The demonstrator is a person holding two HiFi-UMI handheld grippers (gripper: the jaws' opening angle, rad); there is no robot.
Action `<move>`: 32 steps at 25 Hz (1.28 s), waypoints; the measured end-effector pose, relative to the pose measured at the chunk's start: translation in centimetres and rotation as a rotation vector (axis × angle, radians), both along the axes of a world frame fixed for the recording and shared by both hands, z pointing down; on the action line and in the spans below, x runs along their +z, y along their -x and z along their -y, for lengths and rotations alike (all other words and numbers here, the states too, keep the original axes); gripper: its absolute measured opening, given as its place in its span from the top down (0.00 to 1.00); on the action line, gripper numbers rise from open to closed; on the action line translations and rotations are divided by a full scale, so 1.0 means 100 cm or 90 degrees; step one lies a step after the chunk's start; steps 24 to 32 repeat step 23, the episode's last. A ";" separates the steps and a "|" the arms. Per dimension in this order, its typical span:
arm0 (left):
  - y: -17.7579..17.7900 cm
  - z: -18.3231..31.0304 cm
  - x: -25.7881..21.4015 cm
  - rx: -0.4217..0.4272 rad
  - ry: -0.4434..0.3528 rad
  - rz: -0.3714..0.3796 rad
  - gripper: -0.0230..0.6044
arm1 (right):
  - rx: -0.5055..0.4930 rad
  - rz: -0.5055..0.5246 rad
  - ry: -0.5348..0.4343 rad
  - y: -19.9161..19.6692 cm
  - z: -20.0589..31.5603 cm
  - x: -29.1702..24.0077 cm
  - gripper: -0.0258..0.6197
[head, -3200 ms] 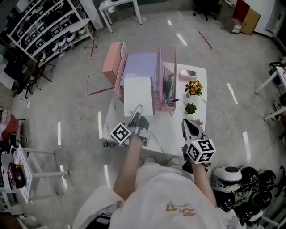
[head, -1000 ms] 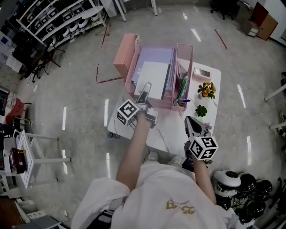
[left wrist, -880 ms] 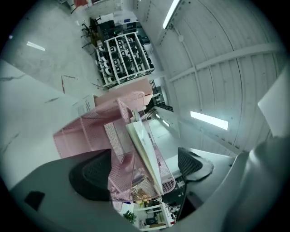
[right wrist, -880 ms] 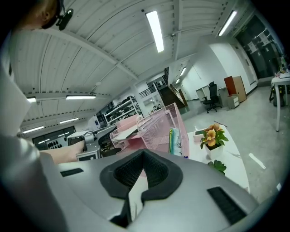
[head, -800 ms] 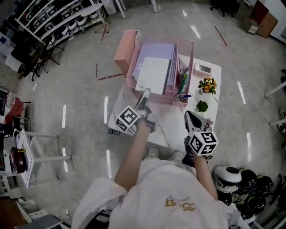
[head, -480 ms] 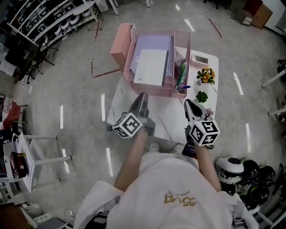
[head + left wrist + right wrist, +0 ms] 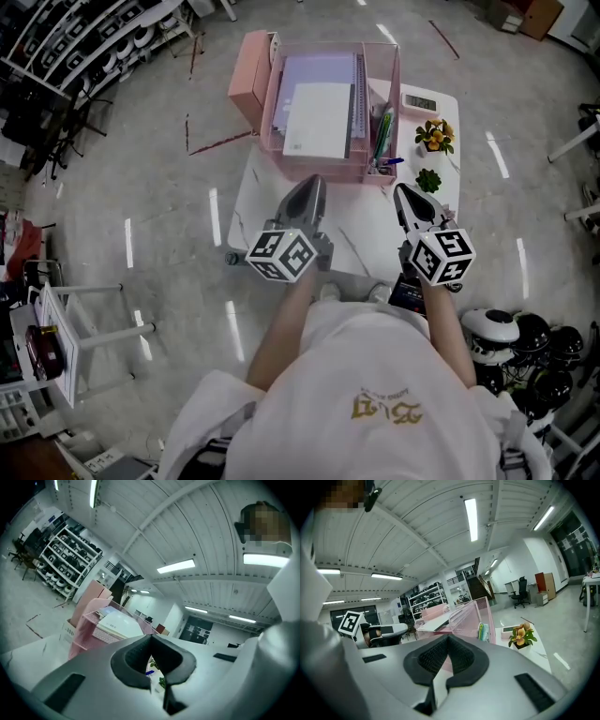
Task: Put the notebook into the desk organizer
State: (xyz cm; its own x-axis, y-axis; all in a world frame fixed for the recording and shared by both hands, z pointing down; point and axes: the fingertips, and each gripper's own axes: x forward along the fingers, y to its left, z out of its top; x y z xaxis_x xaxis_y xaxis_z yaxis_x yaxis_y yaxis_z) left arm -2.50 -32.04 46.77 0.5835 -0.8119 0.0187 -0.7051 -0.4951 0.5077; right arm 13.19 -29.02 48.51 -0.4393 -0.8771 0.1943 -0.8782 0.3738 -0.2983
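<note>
The white notebook [image 7: 319, 117] lies flat in the large compartment of the pink desk organizer [image 7: 323, 171] at the far side of the white table [image 7: 361, 246]. My left gripper [image 7: 314, 184] hovers over the table's near half, apart from the organizer, jaws shut with nothing between them. In the left gripper view the notebook [image 7: 118, 623] rests in the organizer [image 7: 84, 632] beyond the closed left gripper [image 7: 151, 638]. My right gripper [image 7: 404, 194] sits to the right, shut and empty. The right gripper [image 7: 447, 639] faces the organizer's mesh wall [image 7: 471, 613].
Pens [image 7: 382, 141] stand in the organizer's narrow right compartment. An orange flower pot [image 7: 432, 137], a small green plant [image 7: 428, 180] and a white desk clock [image 7: 420, 101] stand on the table's right. A pink box [image 7: 246, 80] stands left of the organizer. Helmets [image 7: 525, 347] lie on the floor.
The left gripper let go of the notebook in the organizer, drew back toward me over the table, and its jaws closed. The right gripper stayed about where it was.
</note>
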 end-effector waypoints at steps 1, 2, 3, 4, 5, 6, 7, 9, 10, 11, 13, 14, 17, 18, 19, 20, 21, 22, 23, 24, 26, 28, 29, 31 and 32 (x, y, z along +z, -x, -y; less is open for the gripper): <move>0.000 0.001 0.000 0.001 0.000 0.000 0.93 | 0.001 0.000 -0.001 0.000 0.000 -0.001 0.94; 0.001 0.001 0.001 0.001 0.002 0.001 0.93 | 0.002 0.000 -0.002 -0.001 0.001 -0.001 0.94; 0.002 0.002 0.001 0.000 0.003 0.002 0.93 | 0.003 0.000 -0.003 -0.001 0.001 -0.002 0.94; 0.002 0.003 0.001 0.000 0.004 0.002 0.93 | 0.004 0.001 -0.004 -0.001 0.002 -0.002 0.94; 0.003 0.004 0.001 -0.001 0.004 0.002 0.93 | 0.005 0.001 -0.005 -0.001 0.003 -0.003 0.94; 0.003 0.004 0.001 -0.001 0.004 0.002 0.93 | 0.005 0.002 -0.006 -0.001 0.004 -0.003 0.94; 0.004 0.004 0.001 -0.002 0.003 0.002 0.93 | 0.004 0.002 -0.007 0.000 0.004 -0.003 0.94; 0.007 0.005 0.001 -0.011 0.002 0.010 0.93 | 0.002 0.002 -0.008 0.003 0.005 -0.004 0.94; 0.009 0.005 0.002 -0.020 0.003 0.021 0.93 | 0.000 0.002 -0.009 0.004 0.005 -0.004 0.94; 0.011 0.007 0.004 -0.028 0.004 0.035 0.93 | -0.001 0.002 -0.010 0.005 0.006 -0.005 0.94; 0.015 0.008 0.006 -0.039 0.008 0.060 0.93 | -0.002 0.003 -0.010 0.007 0.007 -0.004 0.94; 0.018 0.008 0.006 -0.042 0.009 0.063 0.93 | -0.003 0.003 -0.009 0.008 0.007 -0.004 0.94; 0.021 0.008 0.008 -0.043 0.014 0.055 0.93 | -0.005 0.004 -0.006 0.010 0.008 -0.002 0.94; 0.021 0.008 0.009 -0.043 0.016 0.055 0.93 | -0.005 0.004 -0.005 0.011 0.008 -0.001 0.94; 0.022 0.008 0.010 -0.043 0.018 0.054 0.93 | -0.006 0.005 -0.004 0.011 0.008 -0.001 0.94; 0.023 0.008 0.011 -0.044 0.020 0.054 0.93 | -0.006 0.006 -0.003 0.012 0.009 -0.001 0.94; 0.024 0.009 0.011 -0.045 0.023 0.052 0.93 | -0.006 0.009 -0.002 0.013 0.009 -0.001 0.94; 0.025 0.009 0.012 -0.046 0.026 0.051 0.93 | -0.006 0.012 -0.001 0.014 0.010 -0.001 0.94; 0.026 0.010 0.013 -0.047 0.029 0.049 0.93 | -0.006 0.015 -0.001 0.015 0.011 0.000 0.94; 0.026 0.010 0.013 -0.047 0.029 0.049 0.93 | -0.006 0.015 -0.001 0.015 0.011 0.000 0.94; 0.026 0.010 0.013 -0.047 0.029 0.049 0.93 | -0.006 0.015 -0.001 0.015 0.011 0.000 0.94; 0.026 0.010 0.013 -0.047 0.029 0.049 0.93 | -0.006 0.015 -0.001 0.015 0.011 0.000 0.94; 0.026 0.010 0.013 -0.047 0.029 0.049 0.93 | -0.006 0.015 -0.001 0.015 0.011 0.000 0.94; 0.026 0.010 0.013 -0.047 0.029 0.049 0.93 | -0.006 0.015 -0.001 0.015 0.011 0.000 0.94; 0.026 0.010 0.013 -0.047 0.029 0.049 0.93 | -0.006 0.015 -0.001 0.015 0.011 0.000 0.94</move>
